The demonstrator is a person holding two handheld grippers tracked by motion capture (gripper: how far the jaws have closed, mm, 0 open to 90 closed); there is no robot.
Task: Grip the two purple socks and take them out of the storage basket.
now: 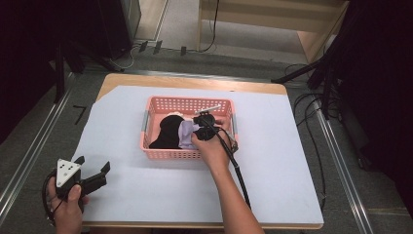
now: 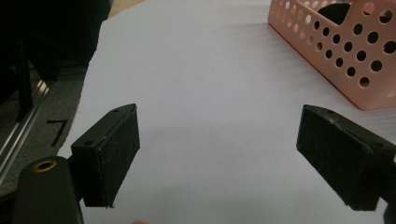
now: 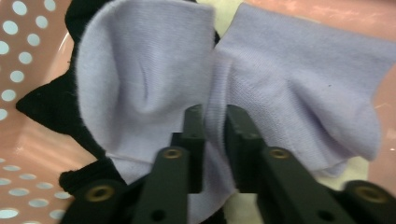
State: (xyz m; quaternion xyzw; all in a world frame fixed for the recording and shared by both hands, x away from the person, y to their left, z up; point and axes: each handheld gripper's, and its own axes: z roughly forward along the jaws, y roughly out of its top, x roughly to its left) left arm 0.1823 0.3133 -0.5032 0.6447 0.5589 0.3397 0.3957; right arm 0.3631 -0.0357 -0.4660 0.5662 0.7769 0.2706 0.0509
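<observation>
Nearest in the high view is the left claw, held in a hand at the near-left corner of the white-covered worktop, its jaws spread with nothing between them. Farther in, the right claw reaches down into the pink perforated plastic basket at the worktop's middle, onto a pale lilac knitted sock that lies beside a black cloth item on its left.

In the left gripper view the two black padded jaws stand wide apart over bare white sheet, and a corner of the basket sits far to the right, well apart from them.

In the right gripper view the right claw has its jaws nearly together, pinching a raised fold of the lilac sock. The sock spreads away on both sides of the jaws, with the black cloth under its left lobe. The right hand is plainly the nearer one; I would judge a straight lift up out of the basket comes next, and the black cloth may drag along.
</observation>
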